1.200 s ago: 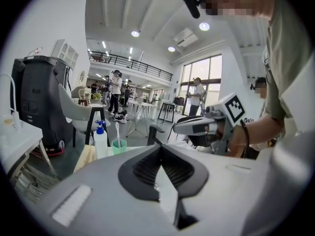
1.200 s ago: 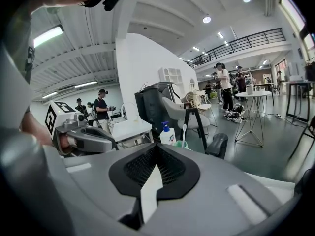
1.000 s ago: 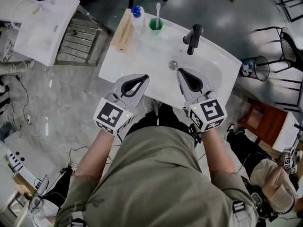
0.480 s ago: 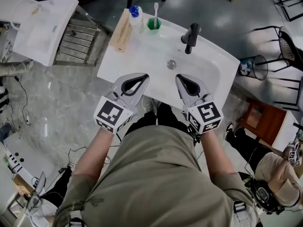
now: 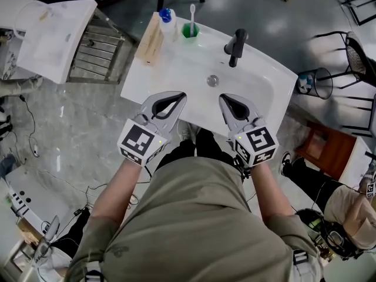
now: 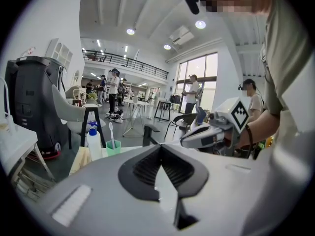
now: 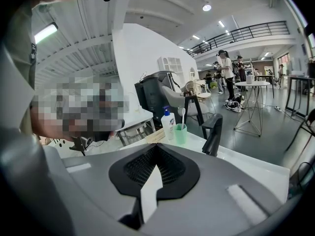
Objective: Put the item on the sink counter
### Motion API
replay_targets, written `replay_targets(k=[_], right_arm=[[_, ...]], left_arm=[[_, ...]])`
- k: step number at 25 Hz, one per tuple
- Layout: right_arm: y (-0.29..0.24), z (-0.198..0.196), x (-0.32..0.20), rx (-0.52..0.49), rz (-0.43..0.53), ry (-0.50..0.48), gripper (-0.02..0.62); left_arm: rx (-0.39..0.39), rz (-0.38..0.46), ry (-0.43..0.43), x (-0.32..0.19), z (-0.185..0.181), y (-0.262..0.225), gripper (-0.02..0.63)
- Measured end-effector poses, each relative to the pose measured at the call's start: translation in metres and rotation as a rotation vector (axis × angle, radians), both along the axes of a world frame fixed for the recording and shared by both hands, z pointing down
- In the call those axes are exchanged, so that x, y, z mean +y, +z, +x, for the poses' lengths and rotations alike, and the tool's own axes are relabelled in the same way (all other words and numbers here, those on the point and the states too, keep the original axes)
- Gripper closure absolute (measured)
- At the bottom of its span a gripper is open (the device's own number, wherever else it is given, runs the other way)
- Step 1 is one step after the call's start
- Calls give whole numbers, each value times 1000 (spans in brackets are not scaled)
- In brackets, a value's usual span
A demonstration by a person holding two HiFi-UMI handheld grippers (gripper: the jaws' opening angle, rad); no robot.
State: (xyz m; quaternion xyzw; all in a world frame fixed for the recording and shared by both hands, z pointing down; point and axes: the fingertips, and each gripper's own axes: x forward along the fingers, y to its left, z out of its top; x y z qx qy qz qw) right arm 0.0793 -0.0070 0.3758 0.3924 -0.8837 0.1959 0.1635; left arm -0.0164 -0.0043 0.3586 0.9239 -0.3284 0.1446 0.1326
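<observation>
The left hand-held gripper [image 5: 178,96] hovers over the front edge of the bench [image 5: 167,69], its jaws together on nothing. I cannot tell which item the task means, as neither gripper carries one. The likely ones sit at the back left corner of the bench. A tan block [image 5: 151,39] lies with its long axis front to back, a bottle [image 5: 168,17] stands upright, and a cup [image 5: 190,31] holds a toothbrush [image 5: 193,12] pointing up. To their right are the tap [image 5: 237,44] and drain [image 5: 212,80]. The right hand-held gripper [image 5: 225,98], also closed and empty, hangs over the basin's near rim. The risk I see is that reaching into that tight cluster could tip the cup or bottle.
</observation>
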Motion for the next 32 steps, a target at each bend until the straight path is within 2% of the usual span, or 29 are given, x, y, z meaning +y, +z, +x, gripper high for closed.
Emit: replay_targets(k=[32], right_arm=[[7, -2, -2, 3, -24, -25, 584]], left_arm=[[5, -5, -16, -5, 3, 2, 600]])
